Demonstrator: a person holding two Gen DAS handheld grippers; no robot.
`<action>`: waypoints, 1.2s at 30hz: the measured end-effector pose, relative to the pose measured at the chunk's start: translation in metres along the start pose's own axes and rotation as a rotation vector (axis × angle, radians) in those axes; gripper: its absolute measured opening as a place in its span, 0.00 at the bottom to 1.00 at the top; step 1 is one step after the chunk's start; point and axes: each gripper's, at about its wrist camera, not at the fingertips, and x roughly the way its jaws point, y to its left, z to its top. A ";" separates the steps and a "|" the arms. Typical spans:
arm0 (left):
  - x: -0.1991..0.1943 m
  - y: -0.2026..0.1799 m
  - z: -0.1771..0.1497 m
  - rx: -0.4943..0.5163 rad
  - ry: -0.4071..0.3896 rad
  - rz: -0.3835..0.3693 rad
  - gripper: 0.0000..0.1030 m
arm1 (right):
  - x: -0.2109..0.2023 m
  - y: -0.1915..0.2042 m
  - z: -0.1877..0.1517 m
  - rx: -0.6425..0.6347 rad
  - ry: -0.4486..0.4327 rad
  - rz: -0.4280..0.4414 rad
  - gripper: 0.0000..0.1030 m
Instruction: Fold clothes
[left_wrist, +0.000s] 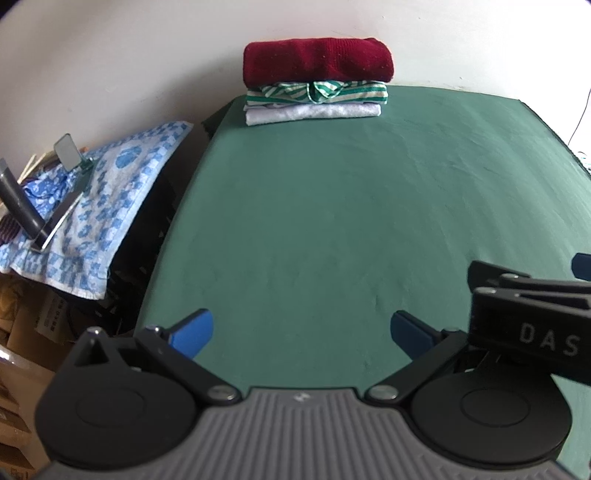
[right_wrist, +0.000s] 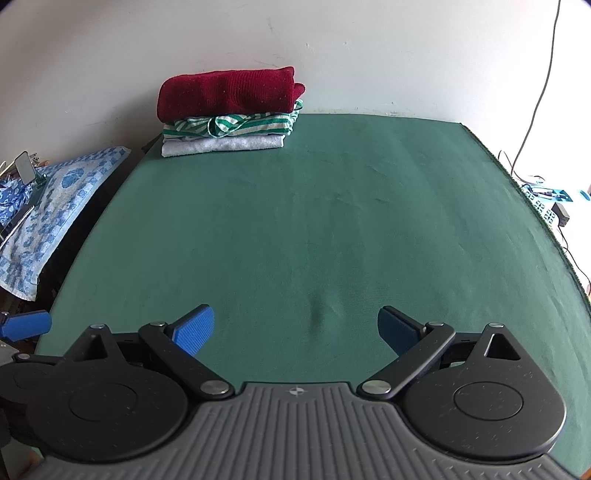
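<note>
Folded clothes (left_wrist: 316, 83), far ahead, claws (left_wrist: 301, 330) wide

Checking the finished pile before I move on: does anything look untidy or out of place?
Mostly tidy. In the stack at the table's far edge, the striped green shirt has a bunched collar sticking out at the front, and the red sweater sits slightly skewed. Both grippers are open and empty.

Black linkage arms, blue ribbed pads, grey ridged housing

Both wrist views face the folded stack (left_wrist: 316, 83) across the table.
</note>
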 end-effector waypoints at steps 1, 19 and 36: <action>0.000 0.003 -0.001 0.001 0.000 -0.003 1.00 | 0.000 0.002 -0.001 0.003 0.001 0.001 0.95; 0.007 0.075 -0.016 -0.019 0.000 -0.025 1.00 | 0.003 0.061 -0.012 0.038 0.016 -0.062 0.94; 0.018 0.078 -0.001 -0.057 -0.011 -0.001 1.00 | 0.021 0.067 0.008 -0.023 -0.001 -0.051 0.94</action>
